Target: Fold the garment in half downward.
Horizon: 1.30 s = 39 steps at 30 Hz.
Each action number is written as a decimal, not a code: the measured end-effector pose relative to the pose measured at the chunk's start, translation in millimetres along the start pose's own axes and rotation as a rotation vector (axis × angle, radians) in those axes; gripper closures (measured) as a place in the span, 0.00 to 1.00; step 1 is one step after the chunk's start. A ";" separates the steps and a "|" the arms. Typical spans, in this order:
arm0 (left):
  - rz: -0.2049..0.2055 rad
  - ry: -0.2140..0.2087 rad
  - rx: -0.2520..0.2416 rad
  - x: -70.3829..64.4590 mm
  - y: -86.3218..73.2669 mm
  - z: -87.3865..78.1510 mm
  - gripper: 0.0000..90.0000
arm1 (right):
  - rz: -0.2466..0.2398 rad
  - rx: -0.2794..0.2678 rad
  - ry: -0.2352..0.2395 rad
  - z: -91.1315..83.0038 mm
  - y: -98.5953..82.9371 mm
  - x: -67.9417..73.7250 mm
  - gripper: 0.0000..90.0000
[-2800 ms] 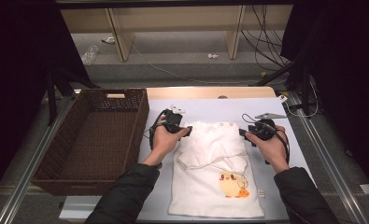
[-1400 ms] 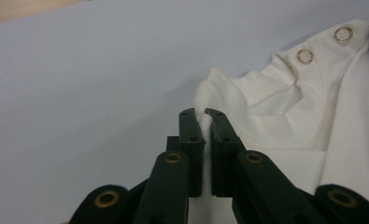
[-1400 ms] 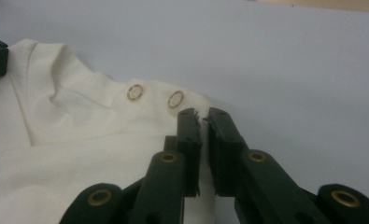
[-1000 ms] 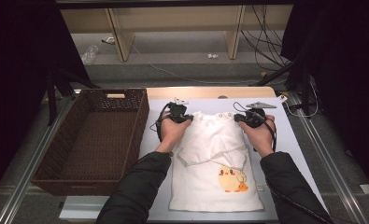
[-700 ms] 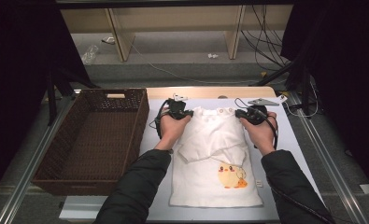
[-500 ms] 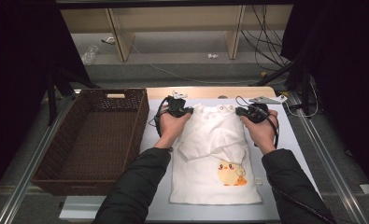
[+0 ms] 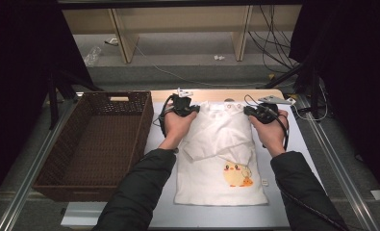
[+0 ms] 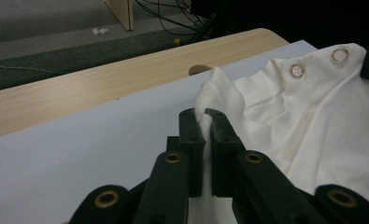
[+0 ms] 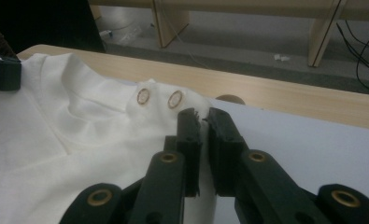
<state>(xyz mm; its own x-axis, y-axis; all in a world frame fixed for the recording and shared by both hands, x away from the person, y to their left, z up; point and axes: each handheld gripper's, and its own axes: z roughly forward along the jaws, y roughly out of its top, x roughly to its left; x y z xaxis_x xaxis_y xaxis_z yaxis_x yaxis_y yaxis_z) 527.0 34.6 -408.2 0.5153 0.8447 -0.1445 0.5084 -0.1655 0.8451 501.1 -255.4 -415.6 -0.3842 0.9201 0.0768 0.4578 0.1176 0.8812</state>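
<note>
Shirt flat on the mat, just right of the basket, neck end away from the person, hem toward the sleeves. Left gripper clamped on a fold of cloth at the near shoulder, jaws closed with white fabric pinched between them; right gripper likewise shut on the opposite shoulder, just beside the two snaps. Judged step: holding both shoulders to fold or draw the top edge. To do it well: keep both pinches firm and level, move the two grippers together at the same pace, hold the cloth between them lightly taut without stretching the neckline, and lift only enough to clear the mat so the lower part does not drag and crease. Worth checking that each jaw pair holds all layers of the folded-in side, not just the top one, since the sleeves look tucked across the chest. Long axis running straight ahead of the grippers and back toward the person, neck at the gripper end, duck print near the hem end, upright as the person sees it. Fold line best kept square to that axis, shoulders brought down evenly toward the hem.
</note>
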 end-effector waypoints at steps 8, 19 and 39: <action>-0.001 -0.002 -0.013 1.4 4.5 -2.5 0.95 | -0.002 -0.022 -0.003 -3.6 3.7 -0.4 0.93; 0.003 -0.005 -0.017 0.9 7.4 -3.2 0.95 | -0.012 -0.034 -0.012 -4.2 6.4 -1.1 0.93; -0.009 -0.045 -0.023 3.3 -9.6 -7.9 0.95 | -0.037 -0.023 0.012 -10.6 -10.0 0.5 0.93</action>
<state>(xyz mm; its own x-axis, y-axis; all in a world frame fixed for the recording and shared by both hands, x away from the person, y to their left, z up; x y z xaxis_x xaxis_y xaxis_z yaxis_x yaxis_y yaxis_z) 518.3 43.0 -412.7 0.5413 0.8224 -0.1750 0.4976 -0.1455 0.8551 487.8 -260.1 -419.4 -0.4101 0.9107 0.0494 0.4247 0.1428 0.8940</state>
